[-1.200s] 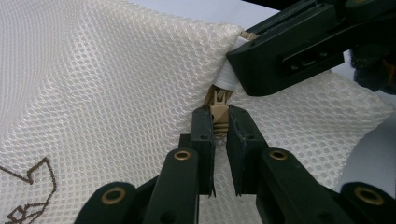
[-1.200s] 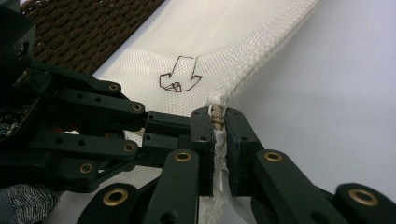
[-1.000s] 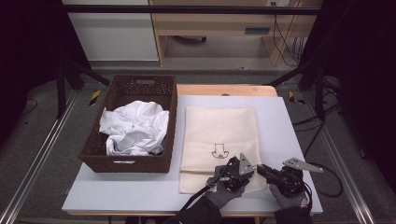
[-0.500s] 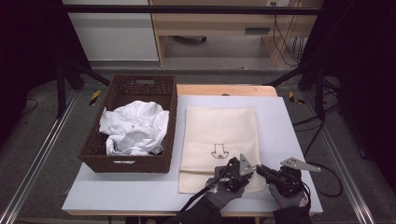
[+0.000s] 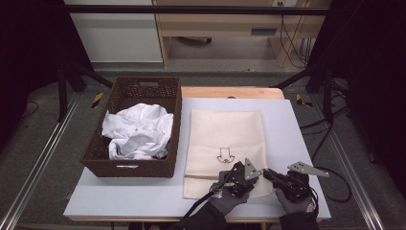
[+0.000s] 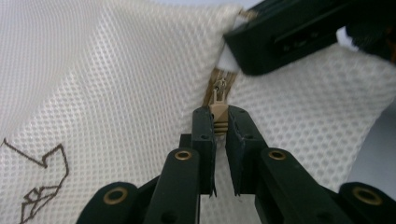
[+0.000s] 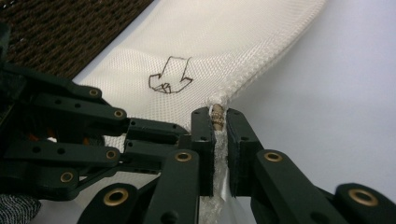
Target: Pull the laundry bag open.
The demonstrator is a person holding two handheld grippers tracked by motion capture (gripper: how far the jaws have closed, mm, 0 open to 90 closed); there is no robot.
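The left gripper (image 6: 219, 122) clamps the tan zipper pull (image 6: 218, 110) of the cream mesh laundry bag (image 5: 225, 139). The right gripper (image 7: 220, 122), whose jaws have just been closing, pinches the bag's zipper end (image 7: 217, 112).

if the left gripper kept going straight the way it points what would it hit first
Probably the right gripper. The left gripper is shut on the zipper pull of the mesh bag, and the right gripper's jaws clamp the bag's edge just ahead along the zipper. Depth is hard to judge.

A brown wicker basket (image 5: 98, 155) holds crumpled white cloth (image 5: 136, 129) on the table (image 5: 124, 196).
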